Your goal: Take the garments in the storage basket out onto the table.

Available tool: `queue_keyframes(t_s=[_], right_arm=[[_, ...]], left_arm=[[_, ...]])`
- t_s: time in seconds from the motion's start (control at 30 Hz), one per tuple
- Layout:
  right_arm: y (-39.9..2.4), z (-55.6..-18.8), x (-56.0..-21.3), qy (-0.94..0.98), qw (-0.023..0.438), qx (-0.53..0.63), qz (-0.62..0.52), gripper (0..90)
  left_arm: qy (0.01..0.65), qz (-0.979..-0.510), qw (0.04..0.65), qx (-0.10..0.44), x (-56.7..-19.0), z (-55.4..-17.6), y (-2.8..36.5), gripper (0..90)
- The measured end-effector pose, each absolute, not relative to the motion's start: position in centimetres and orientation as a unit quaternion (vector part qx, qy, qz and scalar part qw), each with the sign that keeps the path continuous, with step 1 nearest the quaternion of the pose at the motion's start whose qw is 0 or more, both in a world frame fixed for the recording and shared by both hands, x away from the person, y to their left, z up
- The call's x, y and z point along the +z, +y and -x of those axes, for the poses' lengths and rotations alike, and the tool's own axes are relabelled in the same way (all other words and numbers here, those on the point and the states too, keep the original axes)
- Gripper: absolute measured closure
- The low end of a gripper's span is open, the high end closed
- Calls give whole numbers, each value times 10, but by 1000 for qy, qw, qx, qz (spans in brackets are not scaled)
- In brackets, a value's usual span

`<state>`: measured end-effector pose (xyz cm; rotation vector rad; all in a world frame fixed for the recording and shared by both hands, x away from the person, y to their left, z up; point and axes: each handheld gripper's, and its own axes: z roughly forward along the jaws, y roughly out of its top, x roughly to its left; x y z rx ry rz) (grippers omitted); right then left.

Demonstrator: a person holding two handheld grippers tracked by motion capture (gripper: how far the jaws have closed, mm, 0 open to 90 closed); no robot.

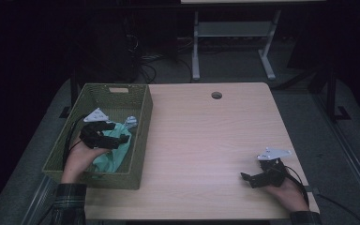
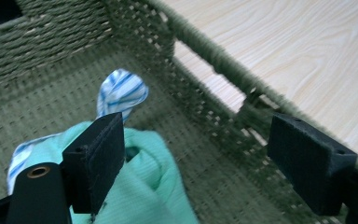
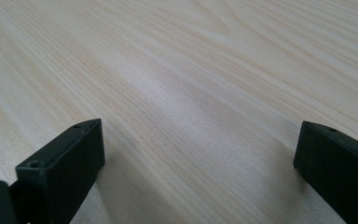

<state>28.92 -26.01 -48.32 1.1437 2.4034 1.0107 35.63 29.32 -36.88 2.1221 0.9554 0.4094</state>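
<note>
A woven olive-green basket stands on the left part of the light wooden table. In it lies a mint-green cloth with a blue-and-white striped cloth behind it. My left gripper hovers inside the basket over the mint cloth, jaws wide apart and holding nothing; the striped cloth sticks up beyond its left jaw. My right gripper rests low over the table's near right corner, open, with bare wood between its jaws.
A round cable hole sits near the table's far edge. Behind the table stand a white desk frame and tangled cables on the grey floor. The basket wall rises close to my left gripper's right jaw.
</note>
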Motion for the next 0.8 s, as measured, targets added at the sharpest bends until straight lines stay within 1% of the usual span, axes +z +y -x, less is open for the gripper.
queue_keyframes(t_s=[0.4,0.57,0.77,0.8], right_arm=[[-260,-289,-483,835,147,351,-397,16],[-260,-289,-483,835,147,351,-397,16],[-260,-289,-483,835,147,351,-397,16],[-260,-289,-483,835,147,351,-397,15]], left_arm=[[373,-838,358,175,-381,-361,304,198],[384,-832,360,173,-387,-362,307,213],[401,-832,343,171,-393,-365,309,231],[414,-832,330,166,-395,-366,309,233]])
